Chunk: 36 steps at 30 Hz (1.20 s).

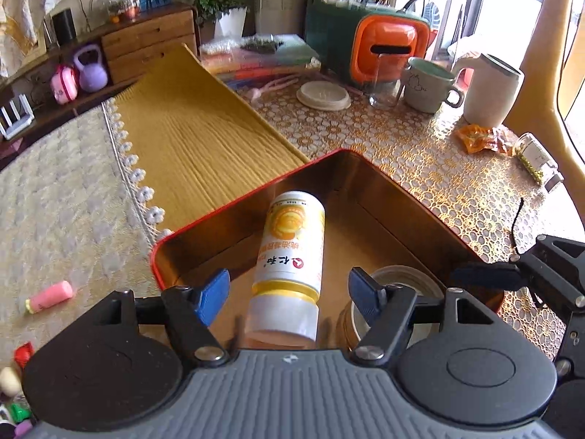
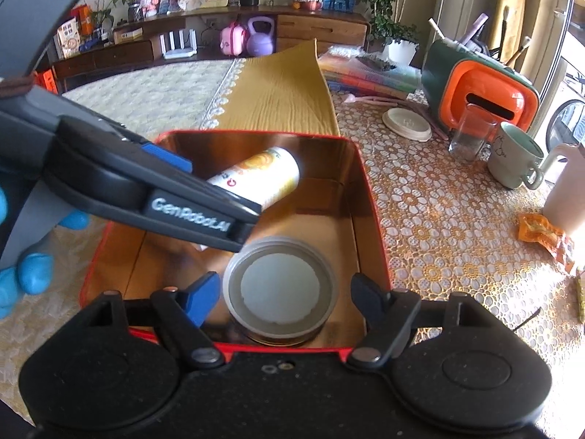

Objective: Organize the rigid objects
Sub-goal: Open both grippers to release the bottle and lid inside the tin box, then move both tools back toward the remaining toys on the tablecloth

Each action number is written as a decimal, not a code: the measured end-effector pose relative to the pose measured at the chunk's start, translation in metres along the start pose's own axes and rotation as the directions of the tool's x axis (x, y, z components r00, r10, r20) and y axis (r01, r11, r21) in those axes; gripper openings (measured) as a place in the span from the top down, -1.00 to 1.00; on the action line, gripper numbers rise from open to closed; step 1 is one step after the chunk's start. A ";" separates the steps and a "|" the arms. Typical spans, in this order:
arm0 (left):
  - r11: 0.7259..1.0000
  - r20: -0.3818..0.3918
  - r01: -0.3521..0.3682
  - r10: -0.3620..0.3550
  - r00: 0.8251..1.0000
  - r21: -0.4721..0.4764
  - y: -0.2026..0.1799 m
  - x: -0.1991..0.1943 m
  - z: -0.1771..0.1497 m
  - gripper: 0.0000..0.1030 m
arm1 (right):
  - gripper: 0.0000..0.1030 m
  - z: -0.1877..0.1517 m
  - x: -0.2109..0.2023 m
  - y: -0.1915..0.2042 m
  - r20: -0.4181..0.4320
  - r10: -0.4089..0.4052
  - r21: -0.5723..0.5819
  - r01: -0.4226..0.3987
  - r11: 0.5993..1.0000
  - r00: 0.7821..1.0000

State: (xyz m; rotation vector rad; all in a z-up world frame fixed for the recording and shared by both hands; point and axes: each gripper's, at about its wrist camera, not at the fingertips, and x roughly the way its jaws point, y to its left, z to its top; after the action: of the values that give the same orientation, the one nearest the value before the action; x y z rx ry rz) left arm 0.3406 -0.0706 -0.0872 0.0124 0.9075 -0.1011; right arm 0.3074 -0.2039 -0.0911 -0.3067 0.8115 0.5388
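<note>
Your left gripper [image 1: 289,292] stands open over the red-rimmed tin [image 1: 252,186], its blue pads [image 1: 214,294] clear on either side of the yellow-and-white bottle [image 1: 290,256], which lies on its side on the tin's golden floor, cap end toward you; nothing presses on it, so by my reading the bottle is set down and you are at the release end of this placement. Your right gripper [image 2: 285,292] is open too, hanging over the near end of the same tin, with the round jar with the pale lid [image 2: 279,287] standing upright between its fingers but not pinched as far as the right wrist view shows. Bottle and jar lie close together in the tin, whether touching I cannot tell. From the right wrist view your left gripper reaches in across the tin from the left, held by a blue-gloved hand [image 2: 25,274]. The next move calls for lifting both grippers straight out without nudging either item, then choosing another loose rigid thing: the small jar lying on its side [image 1: 537,157] near the worktop's far right edge, or the pink cylinder [image 1: 49,296] on the pale cloth to the left. The orange wrapper [image 1: 482,139] looks soft, so leave it.
</note>
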 end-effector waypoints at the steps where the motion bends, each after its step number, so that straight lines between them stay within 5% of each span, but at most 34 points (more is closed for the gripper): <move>1: 1.000 0.009 -0.003 0.003 1.000 0.004 0.000 -0.005 0.000 -0.38 | -0.57 0.000 -0.003 0.000 0.007 0.002 0.005 -0.002 1.000 1.000; 22: 1.000 0.149 0.007 -0.003 0.989 -0.029 0.025 -0.108 -0.041 -0.39 | -0.83 -0.007 -0.069 0.015 0.154 0.038 0.073 -0.050 0.996 0.987; 36: 0.999 0.237 -0.035 0.041 0.971 -0.029 0.051 -0.166 -0.084 -0.62 | -0.99 -0.011 -0.102 0.057 0.228 0.133 0.018 -0.141 0.990 0.965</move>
State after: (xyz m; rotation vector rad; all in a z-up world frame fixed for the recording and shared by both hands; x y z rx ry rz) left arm 0.1779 -0.0020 -0.0100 -0.0057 0.6684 -0.0543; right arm 0.2108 -0.1964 -0.0248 -0.1547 0.6226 0.6760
